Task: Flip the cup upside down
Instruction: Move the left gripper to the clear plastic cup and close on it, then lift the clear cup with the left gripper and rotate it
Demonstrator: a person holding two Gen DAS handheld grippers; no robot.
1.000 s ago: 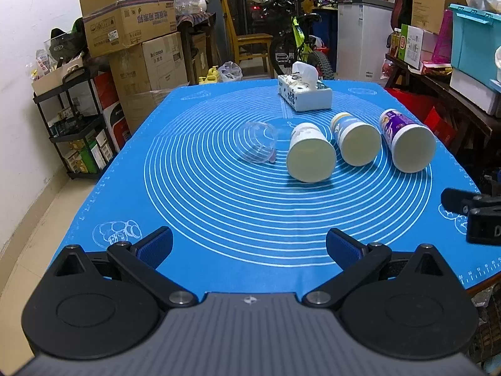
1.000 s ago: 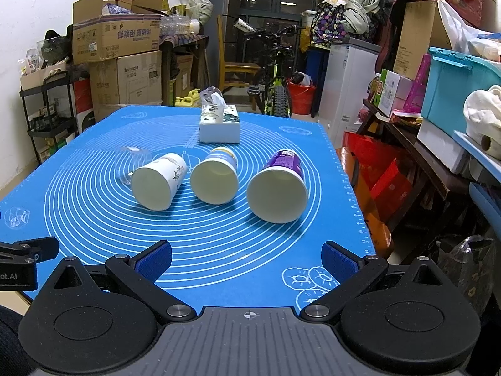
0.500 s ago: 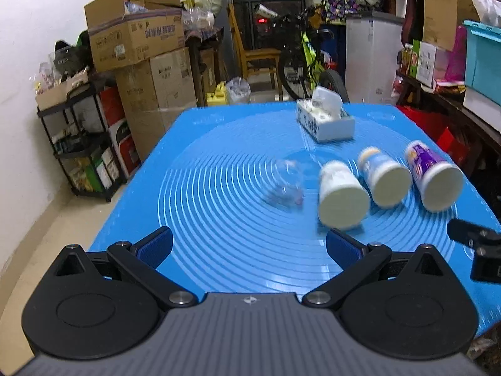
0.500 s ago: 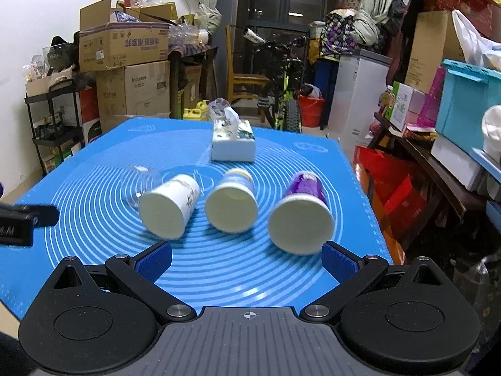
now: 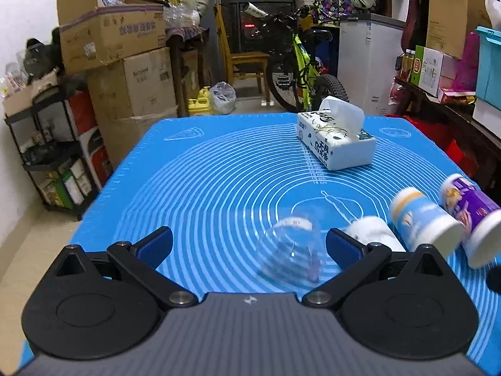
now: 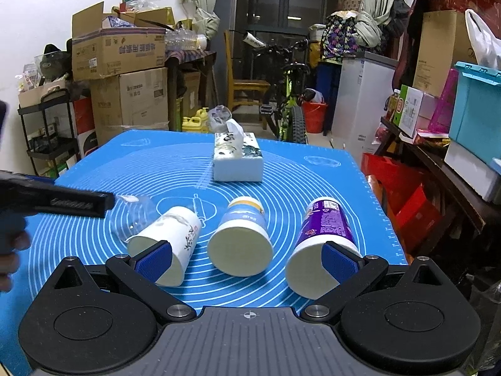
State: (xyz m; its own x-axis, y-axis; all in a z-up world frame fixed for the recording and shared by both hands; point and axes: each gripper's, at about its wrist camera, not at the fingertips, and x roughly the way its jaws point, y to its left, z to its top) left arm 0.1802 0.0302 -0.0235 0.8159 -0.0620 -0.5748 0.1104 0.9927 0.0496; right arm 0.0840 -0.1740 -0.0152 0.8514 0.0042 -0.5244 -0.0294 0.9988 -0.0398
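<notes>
A clear plastic cup [image 5: 291, 250] lies on its side on the blue mat [image 5: 203, 188]. It sits between the open jaws of my left gripper [image 5: 249, 244], nearer the right finger, not clamped. It also shows in the right wrist view [image 6: 134, 216], with a left gripper finger [image 6: 72, 203] reaching beside it. Three paper cups lie on their sides in a row: white [image 6: 169, 241], blue-banded [image 6: 241, 241] and purple [image 6: 322, 247]. My right gripper [image 6: 247, 260] is open, its fingers just in front of the white and purple cups.
A tissue box [image 6: 238, 159] stands on the mat behind the cups; it also shows in the left wrist view [image 5: 336, 144]. The mat's right edge drops to red boxes and a shelf. Cardboard boxes, a bicycle and a chair stand beyond the table.
My left gripper has moved forward and right, so the clear cup now lies between its fingers. My right gripper has moved forward toward the paper cups. Both stayed open.
</notes>
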